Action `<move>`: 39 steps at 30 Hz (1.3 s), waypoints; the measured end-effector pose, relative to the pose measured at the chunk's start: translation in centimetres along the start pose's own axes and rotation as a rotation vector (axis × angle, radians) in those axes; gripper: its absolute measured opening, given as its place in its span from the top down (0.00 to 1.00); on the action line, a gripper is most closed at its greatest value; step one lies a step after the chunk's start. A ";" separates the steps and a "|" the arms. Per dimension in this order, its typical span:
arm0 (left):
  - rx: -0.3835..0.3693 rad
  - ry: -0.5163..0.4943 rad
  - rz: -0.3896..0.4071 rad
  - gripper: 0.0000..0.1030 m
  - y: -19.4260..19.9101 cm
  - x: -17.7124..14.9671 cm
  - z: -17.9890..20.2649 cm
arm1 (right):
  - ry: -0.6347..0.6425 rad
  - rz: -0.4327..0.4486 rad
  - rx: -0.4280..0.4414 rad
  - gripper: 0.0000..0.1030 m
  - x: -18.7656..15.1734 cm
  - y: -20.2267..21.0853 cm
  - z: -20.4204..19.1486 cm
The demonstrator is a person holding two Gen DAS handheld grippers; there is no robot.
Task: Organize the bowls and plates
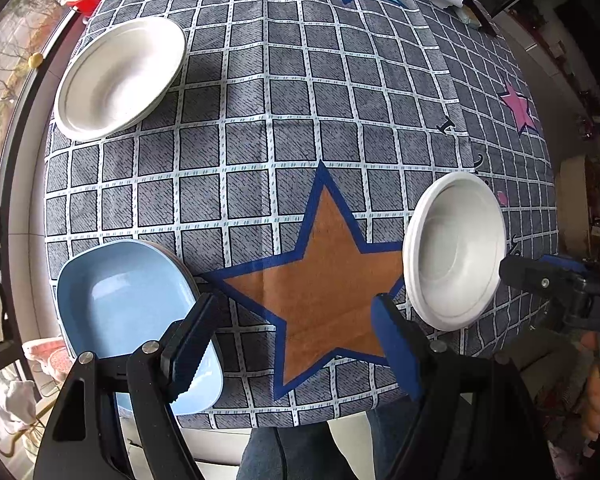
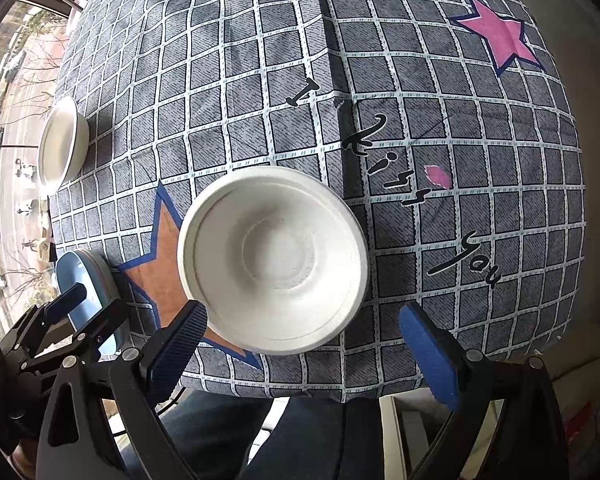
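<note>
Pointing down over tablecloth [image 1: 260,120], left gripper [image 1: 296,340] and right gripper [image 2: 304,344] spread, empty (white bowl [image 2: 272,260] below right).

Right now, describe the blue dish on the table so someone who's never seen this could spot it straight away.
Start from the big orange star printed on the checked tablecloth. Beside the star's point, at the table's near edge, sits the pale blue dish, partly under the left gripper. It is the only coloured, rounded-rectangle piece; the white bowl and white plate are round.

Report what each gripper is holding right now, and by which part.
Nothing is held. The left gripper and the right gripper both hover with open, empty jaws; the white bowl sits untouched on the tablecloth.
</note>
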State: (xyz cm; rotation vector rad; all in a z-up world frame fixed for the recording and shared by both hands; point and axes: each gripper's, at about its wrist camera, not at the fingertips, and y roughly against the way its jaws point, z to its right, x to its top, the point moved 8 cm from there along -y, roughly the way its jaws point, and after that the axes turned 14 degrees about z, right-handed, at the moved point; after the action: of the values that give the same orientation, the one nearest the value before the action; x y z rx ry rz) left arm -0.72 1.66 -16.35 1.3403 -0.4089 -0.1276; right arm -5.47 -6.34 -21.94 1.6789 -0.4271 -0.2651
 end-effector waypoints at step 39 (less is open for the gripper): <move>0.272 0.289 0.191 0.21 1.0 12.2 -18.9 | 0.304 -0.024 0.079 0.01 9.5 -4.5 -16.2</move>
State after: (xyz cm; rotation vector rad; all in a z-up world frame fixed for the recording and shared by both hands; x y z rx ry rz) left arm 17.15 15.35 -16.00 1.5516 -0.3140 0.2876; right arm 10.35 4.68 -23.20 1.7674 -0.1921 -0.0081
